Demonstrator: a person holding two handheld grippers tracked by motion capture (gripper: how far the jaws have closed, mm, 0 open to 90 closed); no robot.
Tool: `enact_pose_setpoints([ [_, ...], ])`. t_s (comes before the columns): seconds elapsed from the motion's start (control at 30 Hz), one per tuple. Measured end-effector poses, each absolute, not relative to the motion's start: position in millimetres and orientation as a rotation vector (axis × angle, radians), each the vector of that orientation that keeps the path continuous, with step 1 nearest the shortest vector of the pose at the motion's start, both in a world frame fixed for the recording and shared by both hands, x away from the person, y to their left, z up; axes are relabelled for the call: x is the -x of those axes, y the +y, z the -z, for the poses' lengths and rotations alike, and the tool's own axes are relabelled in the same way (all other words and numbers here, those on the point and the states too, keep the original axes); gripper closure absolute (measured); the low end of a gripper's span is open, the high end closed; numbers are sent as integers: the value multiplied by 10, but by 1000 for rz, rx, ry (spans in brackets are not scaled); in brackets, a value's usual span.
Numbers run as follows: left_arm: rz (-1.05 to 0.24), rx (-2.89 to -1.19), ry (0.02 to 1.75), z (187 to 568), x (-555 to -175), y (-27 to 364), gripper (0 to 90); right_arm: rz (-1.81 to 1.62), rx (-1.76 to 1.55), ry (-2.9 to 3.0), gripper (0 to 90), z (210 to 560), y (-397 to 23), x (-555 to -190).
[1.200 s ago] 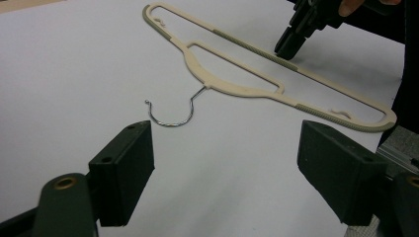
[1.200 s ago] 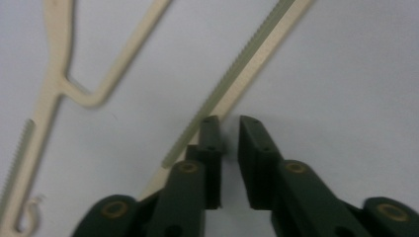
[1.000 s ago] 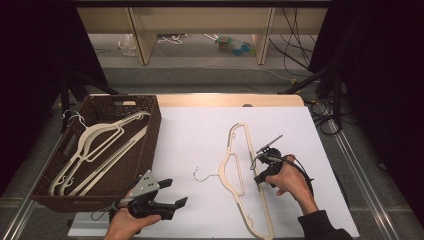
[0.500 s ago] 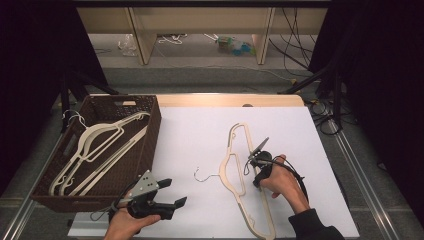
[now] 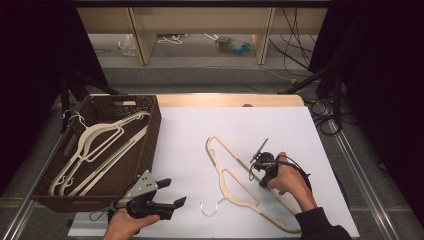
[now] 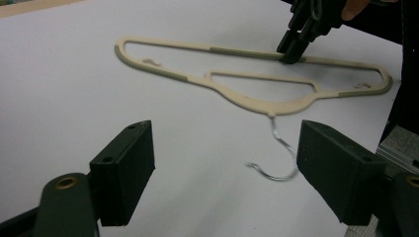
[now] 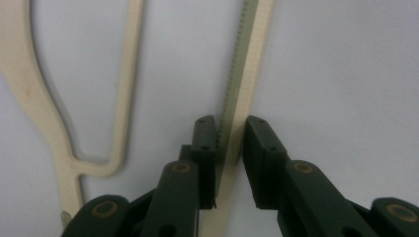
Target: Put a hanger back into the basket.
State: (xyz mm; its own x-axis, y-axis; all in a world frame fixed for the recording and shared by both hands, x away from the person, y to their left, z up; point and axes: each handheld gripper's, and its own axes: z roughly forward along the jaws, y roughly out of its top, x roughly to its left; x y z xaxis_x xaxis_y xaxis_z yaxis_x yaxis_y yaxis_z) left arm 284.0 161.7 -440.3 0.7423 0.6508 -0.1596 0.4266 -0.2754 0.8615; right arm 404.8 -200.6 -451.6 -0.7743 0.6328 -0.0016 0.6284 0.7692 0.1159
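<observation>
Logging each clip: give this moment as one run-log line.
right gripper: jaws just closed on hanger bar | left gripper: open, holds nothing | basket: two hangers inside

High view looks down on the table (image 5: 300, 125); gripper views sit low and close; all share the hanger (image 5: 235, 182).

— From my screen, where's the hanger (image 5: 235, 182)?
— Flat on the worktop (image 5: 300, 130), right of centre, hook towards my near edge. My right tool (image 5: 261, 161) sits on its far bar.
— And the basket (image 5: 150, 125)?
— At the worktop's left side, more hangers (image 5: 95, 145) lying in it. My left tool (image 5: 167, 192) is just before it.
</observation>
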Motion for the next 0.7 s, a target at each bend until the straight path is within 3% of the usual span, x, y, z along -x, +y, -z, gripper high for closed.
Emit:
enact_pose_setpoints([
  [0.47,-266,-1936,804,4417,-2849,1548,225,-121,-1005,2922,782,4523,-1986,-4026],
  [0.7,-333,-2045,670,4486,-2996,1336,249,-172,-953,2904,795,4421,-1969,-4019],
])
